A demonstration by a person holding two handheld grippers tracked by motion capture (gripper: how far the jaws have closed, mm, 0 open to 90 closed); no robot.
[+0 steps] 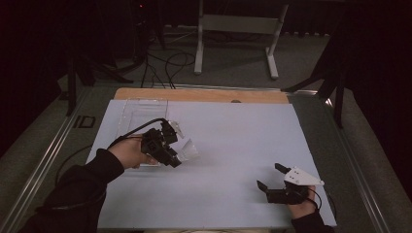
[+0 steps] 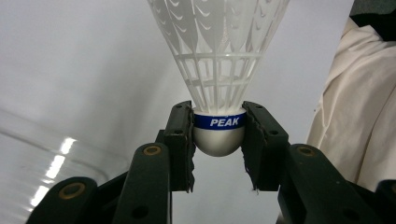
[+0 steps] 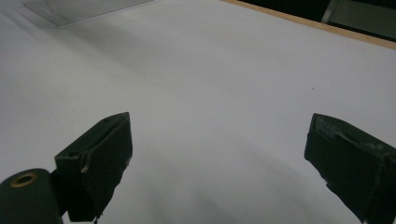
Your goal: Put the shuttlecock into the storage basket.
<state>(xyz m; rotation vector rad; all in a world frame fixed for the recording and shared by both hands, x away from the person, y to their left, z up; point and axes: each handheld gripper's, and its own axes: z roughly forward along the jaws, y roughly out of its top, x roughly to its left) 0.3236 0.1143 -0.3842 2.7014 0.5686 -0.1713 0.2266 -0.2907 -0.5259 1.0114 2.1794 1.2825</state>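
Left tool (image 2: 217, 140) grips shuttlecock (image 2: 217, 70), skirt outward.

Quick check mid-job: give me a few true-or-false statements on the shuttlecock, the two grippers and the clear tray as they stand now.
1. The left gripper is shut on the shuttlecock at its rounded base. True.
2. The shuttlecock's band reads PEAK on blue. True.
3. The right gripper holds a second shuttlecock. False: its jaws stand wide apart with nothing between them.
4. The shuttlecock lies flat inside the clear tray. False: it is held in the left gripper, beside the tray's near end in the high view.
5. The right gripper sits low over the white table sheet, at its near right part. True.
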